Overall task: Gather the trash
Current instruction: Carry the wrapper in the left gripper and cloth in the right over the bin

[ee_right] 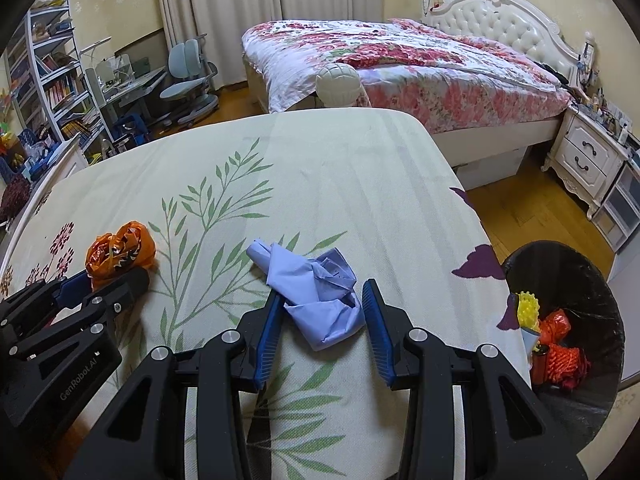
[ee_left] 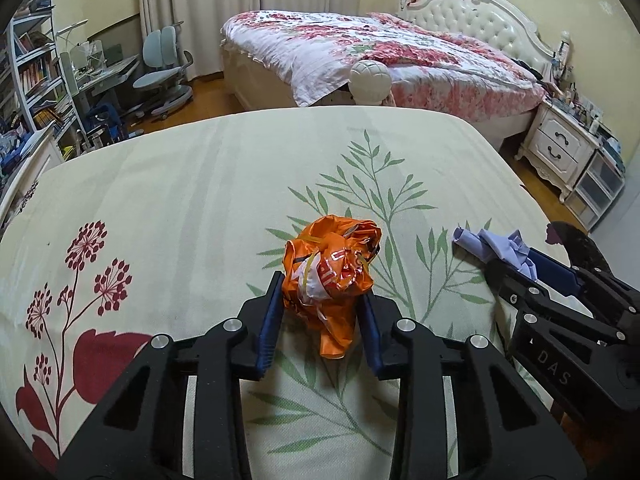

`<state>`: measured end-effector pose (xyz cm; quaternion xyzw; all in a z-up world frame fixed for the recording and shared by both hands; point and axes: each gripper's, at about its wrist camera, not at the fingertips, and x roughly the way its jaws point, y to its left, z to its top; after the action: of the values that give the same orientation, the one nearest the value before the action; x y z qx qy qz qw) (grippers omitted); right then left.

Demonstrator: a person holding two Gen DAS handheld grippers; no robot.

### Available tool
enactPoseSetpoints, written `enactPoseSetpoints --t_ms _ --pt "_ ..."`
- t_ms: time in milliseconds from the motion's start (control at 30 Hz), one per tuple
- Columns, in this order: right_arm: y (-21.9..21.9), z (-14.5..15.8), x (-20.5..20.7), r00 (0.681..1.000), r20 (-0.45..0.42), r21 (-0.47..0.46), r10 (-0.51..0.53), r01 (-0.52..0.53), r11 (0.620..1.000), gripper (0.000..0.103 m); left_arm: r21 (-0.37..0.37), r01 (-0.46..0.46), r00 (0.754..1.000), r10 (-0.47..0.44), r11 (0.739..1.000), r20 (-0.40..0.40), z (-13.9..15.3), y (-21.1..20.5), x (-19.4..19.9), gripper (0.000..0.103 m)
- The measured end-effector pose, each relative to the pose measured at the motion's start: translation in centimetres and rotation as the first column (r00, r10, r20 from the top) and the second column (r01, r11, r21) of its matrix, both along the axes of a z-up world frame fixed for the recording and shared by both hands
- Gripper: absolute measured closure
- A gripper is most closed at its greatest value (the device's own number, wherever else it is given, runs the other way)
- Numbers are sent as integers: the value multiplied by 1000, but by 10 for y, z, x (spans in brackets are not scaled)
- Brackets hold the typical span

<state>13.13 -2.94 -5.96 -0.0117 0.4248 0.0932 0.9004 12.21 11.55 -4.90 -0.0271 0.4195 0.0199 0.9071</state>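
The room was a bedroom with a big bed [ee_left: 400, 56] under a pink flowered blanket, white curtains, a blue desk chair [ee_left: 164, 68] and a bookshelf [ee_left: 36, 72] along the wall. Close to the cameras was a mattress [ee_left: 200, 184] with a pale green cover printed with leaves and dark red flowers. The trash lay on this mattress.

The left gripper [ee_left: 322, 312] pointed down at a crumpled orange plastic bag [ee_left: 332, 268]. Its jaws were partly closed, and both blue pads pressed on the sides of the bag. The bag bulged up between them and a bit of it hung down toward the camera.

The right gripper [ee_right: 320, 328] pointed down at a crumpled light blue paper [ee_right: 312, 292]. Its jaws were also narrow. The left pad touched the paper. The right pad was just beside the paper's edge, and I could not tell if it touched. So I could not tell if this gripper really held the paper.

The two grippers were side by side, the orange bag to the left of the blue paper.

A black trash bin [ee_right: 592, 304] stood on the wooden floor [ee_right: 520, 208] just beside the right edge of the mattress. Inside it were a yellow bumpy thing [ee_right: 528, 308] and some orange-red crumpled trash [ee_right: 560, 348].
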Motion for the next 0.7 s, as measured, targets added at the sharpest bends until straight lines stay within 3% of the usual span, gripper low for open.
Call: enactPoseSetpoints --t_ms 700 --pt "-21 6 -67 1000 19 18 -4 4 1000 63 -9 2 1000 -2 1000 30 4 -18 -61 69"
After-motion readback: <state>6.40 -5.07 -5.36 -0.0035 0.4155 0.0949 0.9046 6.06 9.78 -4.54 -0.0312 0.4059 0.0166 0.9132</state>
